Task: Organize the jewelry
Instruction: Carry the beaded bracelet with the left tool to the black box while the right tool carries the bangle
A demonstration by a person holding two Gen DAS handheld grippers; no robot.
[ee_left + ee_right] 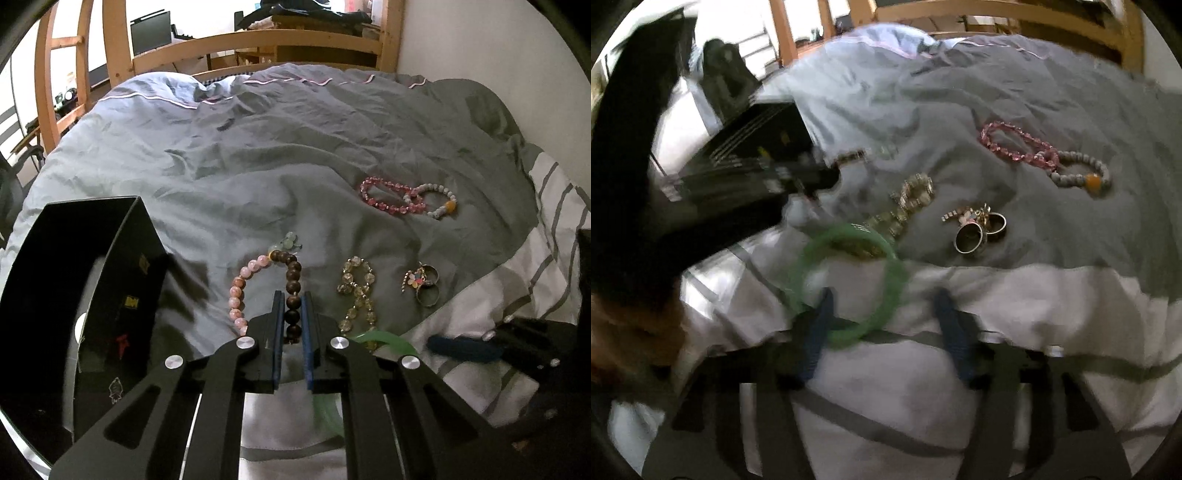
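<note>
The left claw (293, 314) is clamped on the brown-and-pink bracelet (243, 284); the right claw (886, 325) gapes. Black box (122, 295) at nine o'clock; most jewelry remains on the bed (240, 147).

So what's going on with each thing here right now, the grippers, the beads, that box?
left gripper: shut on the brown-and-pink bead bracelet, dark beads between its fingers.
right gripper: open, holding nothing.
green bangle: flat on the bed, at the right gripper's fingers.
black box: open.
yellow bead bracelet: lying loose.
rings: lying together.
pink bracelet: overlapping the white bracelet.
</note>
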